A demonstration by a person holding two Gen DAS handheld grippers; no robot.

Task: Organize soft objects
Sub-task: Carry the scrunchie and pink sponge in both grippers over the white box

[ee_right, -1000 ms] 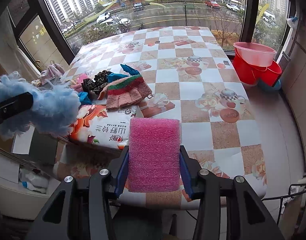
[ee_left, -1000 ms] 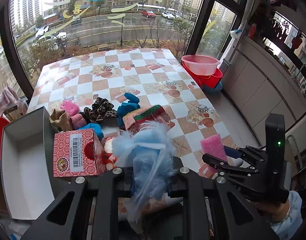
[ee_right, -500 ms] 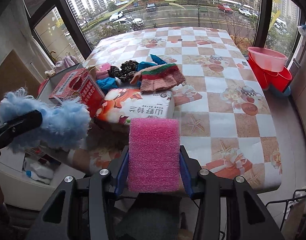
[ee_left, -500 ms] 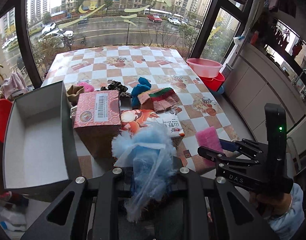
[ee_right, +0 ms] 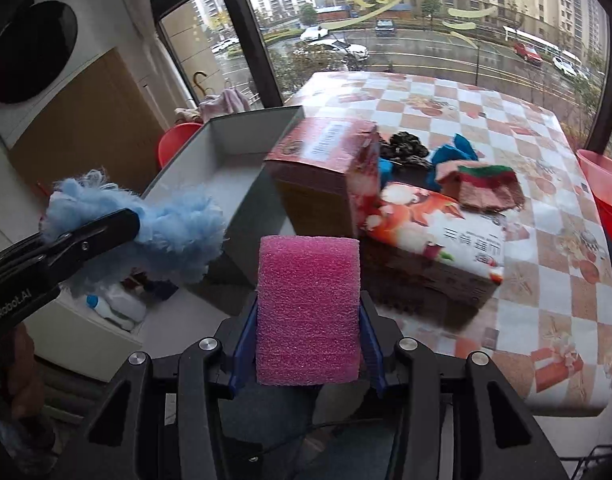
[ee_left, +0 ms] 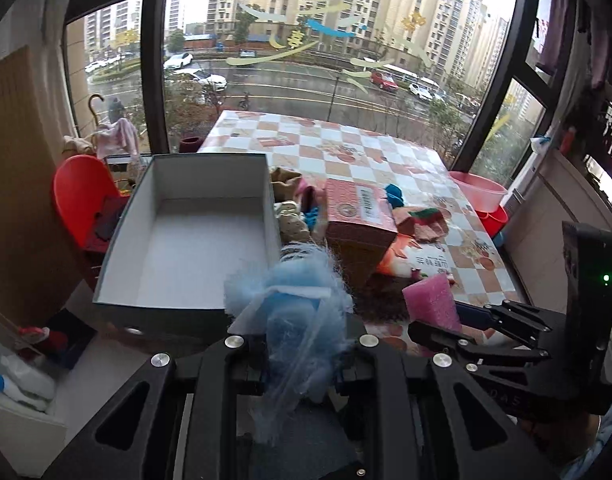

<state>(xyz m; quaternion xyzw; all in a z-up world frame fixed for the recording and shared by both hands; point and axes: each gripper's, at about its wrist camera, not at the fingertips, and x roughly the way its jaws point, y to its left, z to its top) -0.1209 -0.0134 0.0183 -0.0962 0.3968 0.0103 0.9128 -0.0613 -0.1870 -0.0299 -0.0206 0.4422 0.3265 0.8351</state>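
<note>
My left gripper (ee_left: pixel 304 344) is shut on a fluffy light-blue duster head (ee_left: pixel 294 300), which hangs just short of the near wall of an empty grey box (ee_left: pixel 186 240). My right gripper (ee_right: pixel 308 344) is shut on a pink sponge (ee_right: pixel 308 312), held upright off the table's near left corner. In the right wrist view the blue duster head (ee_right: pixel 174 228) and the left gripper's finger (ee_right: pixel 86 236) sit at left, in front of the grey box (ee_right: pixel 234 152). The pink sponge (ee_left: pixel 432 300) and right gripper (ee_left: pixel 458 328) show at right in the left wrist view.
On the checked table (ee_left: pixel 370 152) lie a red carton (ee_right: pixel 330 172), a printed tissue pack (ee_right: pixel 438 236), a striped cloth (ee_right: pixel 486 184), blue and leopard soft pieces (ee_right: pixel 410 148). A red chair (ee_left: pixel 82 196) stands left of the box. Red basins (ee_left: pixel 482 200) sit at the right.
Both grippers have swung left with their loads, away from the table's soft pile. The grey box now fills the middle of the left wrist view. Neither grip has changed.
</note>
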